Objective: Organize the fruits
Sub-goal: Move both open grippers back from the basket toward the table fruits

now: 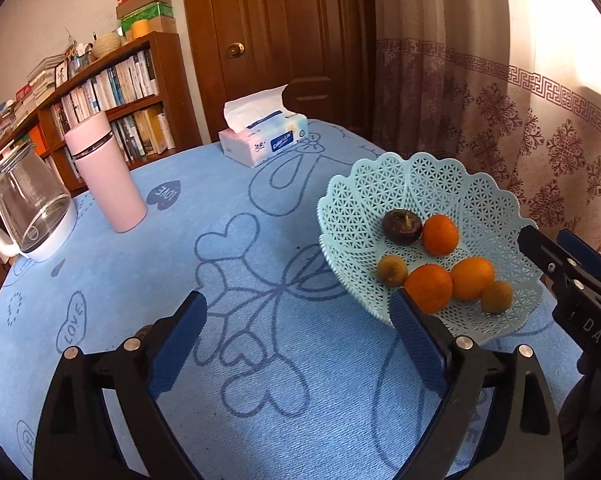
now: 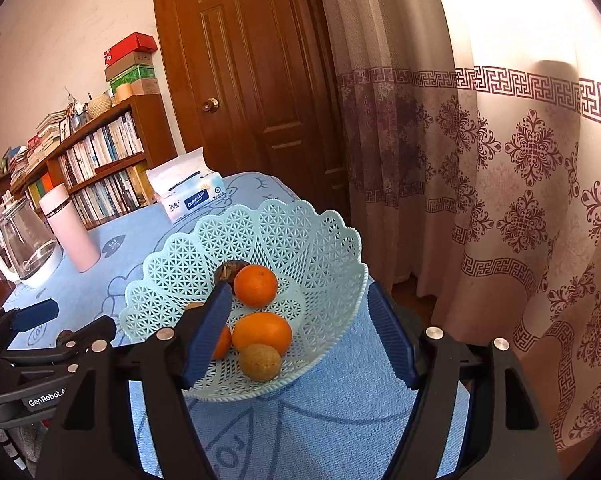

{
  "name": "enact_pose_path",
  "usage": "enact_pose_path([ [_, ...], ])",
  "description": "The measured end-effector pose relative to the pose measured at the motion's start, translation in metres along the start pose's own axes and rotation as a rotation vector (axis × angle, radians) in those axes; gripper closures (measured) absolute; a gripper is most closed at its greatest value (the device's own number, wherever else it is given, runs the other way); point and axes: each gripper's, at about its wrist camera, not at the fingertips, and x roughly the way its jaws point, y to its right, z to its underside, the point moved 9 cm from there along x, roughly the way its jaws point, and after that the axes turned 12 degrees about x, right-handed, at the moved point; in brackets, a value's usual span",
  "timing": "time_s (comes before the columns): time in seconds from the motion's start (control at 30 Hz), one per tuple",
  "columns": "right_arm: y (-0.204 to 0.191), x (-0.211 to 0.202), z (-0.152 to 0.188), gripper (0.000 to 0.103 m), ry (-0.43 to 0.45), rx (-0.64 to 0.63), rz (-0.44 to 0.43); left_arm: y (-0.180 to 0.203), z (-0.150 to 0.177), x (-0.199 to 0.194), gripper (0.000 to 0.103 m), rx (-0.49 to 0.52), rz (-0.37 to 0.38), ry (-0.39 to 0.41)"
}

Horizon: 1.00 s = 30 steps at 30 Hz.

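A round table (image 1: 260, 216) under a blue woven cloth printed with darker hearts and "LOVE" badges carries everything. At its far left stands a clear glass kettle (image 1: 28, 208) on a white base, and just beside it a smooth pink cylindrical flask (image 1: 104, 172) with a dark band below its lid. Further back lies a soft pack of tissues (image 1: 264, 140) with one sheet standing up. Behind the table are a wooden bookshelf (image 1: 112, 92) packed with books, a panelled brown door (image 1: 284, 28) and a patterned curtain (image 1: 500, 112).

The fruits sit in a pale mint plastic basket (image 1: 432, 184), a latticed bowl with a scalloped rim, at the table's right edge. Inside are three glossy oranges (image 1: 440, 235), two small rough tan fruits (image 1: 392, 270) and one dark, round fruit with a stub of stem (image 1: 401, 226).

The left gripper (image 1: 296, 340) hangs over bare cloth just left of the basket, its jaws spread wide with nothing between them; its right blue ribbed pad overlaps the basket's near rim in the view. The right gripper (image 2: 300, 332) is at the basket's near side, jaws partly open and holding nothing, one pad over the fruits and the other outside the rim.
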Motion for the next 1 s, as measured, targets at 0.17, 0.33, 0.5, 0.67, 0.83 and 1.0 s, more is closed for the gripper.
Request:
enact_pose_path([
  [0.17,-0.001,-0.001,0.0,0.031,0.004,-0.004,0.003,-0.006,0.006,-0.002,0.011,-0.011,-0.014,-0.012],
  [0.33,-0.003,-0.002,0.001,0.031,0.012,-0.021,0.003,-0.014,0.012,-0.005,0.011,-0.02,-0.038,-0.018],
  [0.5,-0.004,-0.001,0.001,0.031,0.008,-0.022,0.005,-0.021,0.02,-0.009,0.011,-0.037,-0.046,-0.026],
  [0.67,-0.005,-0.001,0.001,0.031,0.007,-0.021,-0.004,-0.029,0.024,-0.019,0.011,-0.051,-0.06,-0.018],
  [0.83,-0.001,-0.001,0.001,0.031,0.006,0.004,-0.011,-0.048,0.032,-0.035,0.011,-0.09,-0.082,0.003],
  [1.0,-0.004,-0.005,0.0,0.031,0.026,-0.007,-0.016,-0.073,0.043,-0.051,0.011,-0.135,-0.116,0.01],
])
